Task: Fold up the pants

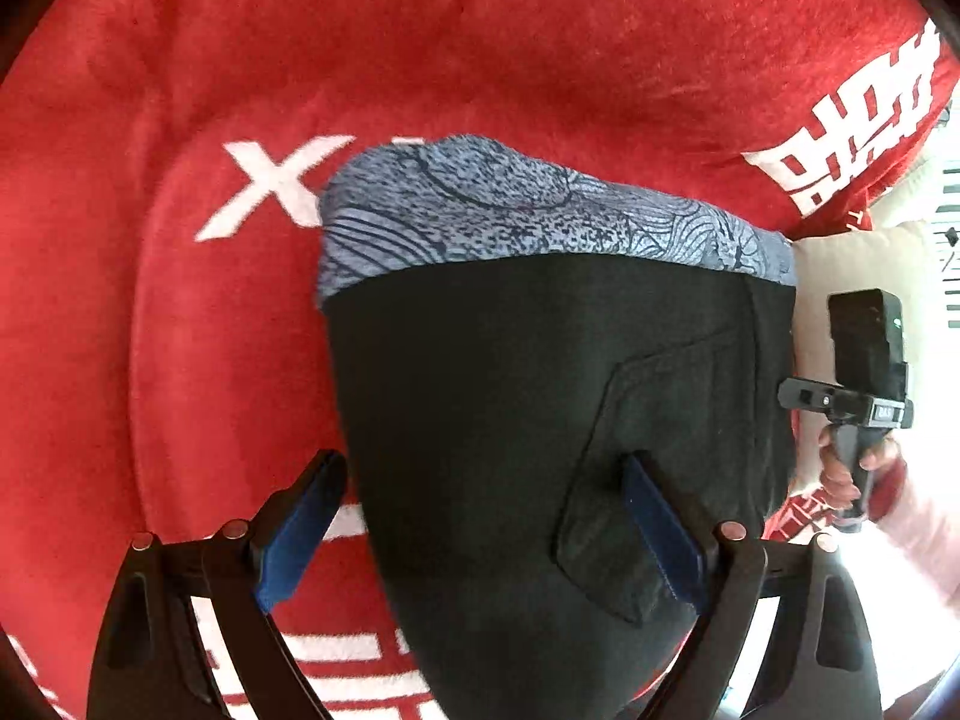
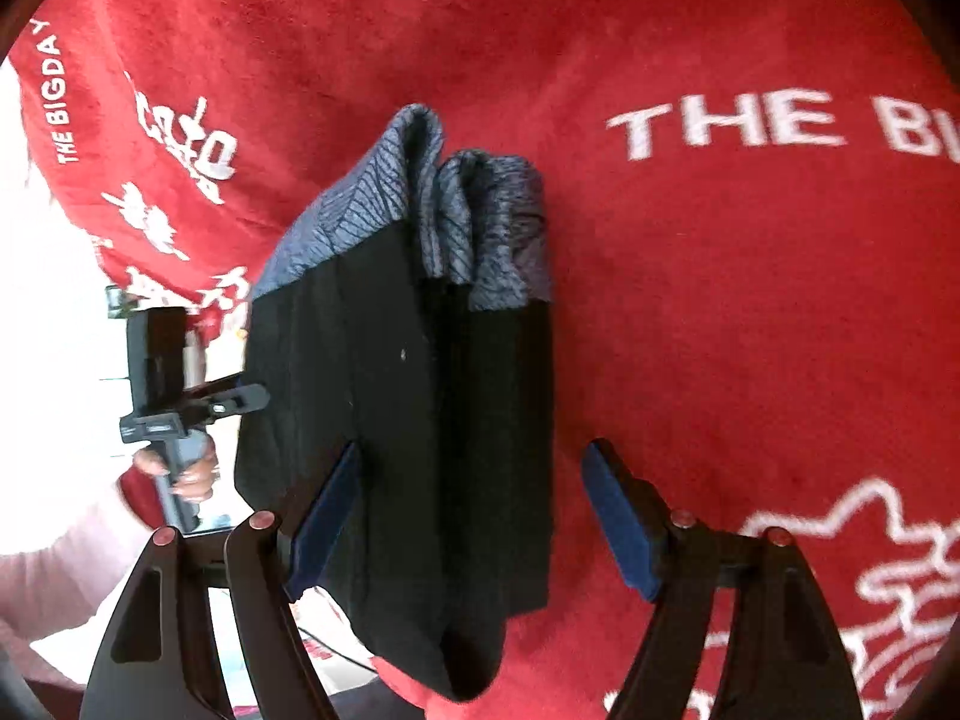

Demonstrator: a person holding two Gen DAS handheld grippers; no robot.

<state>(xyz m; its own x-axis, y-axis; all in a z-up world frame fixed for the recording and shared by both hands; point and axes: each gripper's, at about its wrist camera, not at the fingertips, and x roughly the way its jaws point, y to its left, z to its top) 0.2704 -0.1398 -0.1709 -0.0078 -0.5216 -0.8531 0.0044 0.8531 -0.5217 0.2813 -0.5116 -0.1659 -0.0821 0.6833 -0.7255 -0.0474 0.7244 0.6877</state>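
Observation:
Folded black pants (image 1: 492,396) with a blue-grey patterned band (image 1: 480,210) at the far end lie on a red blanket (image 1: 150,300). My left gripper (image 1: 480,534) is open just above them, its right pad (image 1: 660,534) over a back pocket (image 1: 612,480) and its left pad over the blanket. In the right wrist view the pants (image 2: 408,420) show stacked layers. My right gripper (image 2: 474,519) is open and straddles their right edge, with one pad (image 2: 327,516) over the cloth and the other over the blanket. Neither gripper grips anything.
The red blanket (image 2: 720,300) carries white lettering and reaches around the pants. A person's hand (image 1: 840,474) holds the right gripper (image 1: 807,396) at the pants' right side. Another hand (image 2: 180,468) holds the left gripper (image 2: 240,399). The blanket's edge (image 1: 870,210) meets a pale surface.

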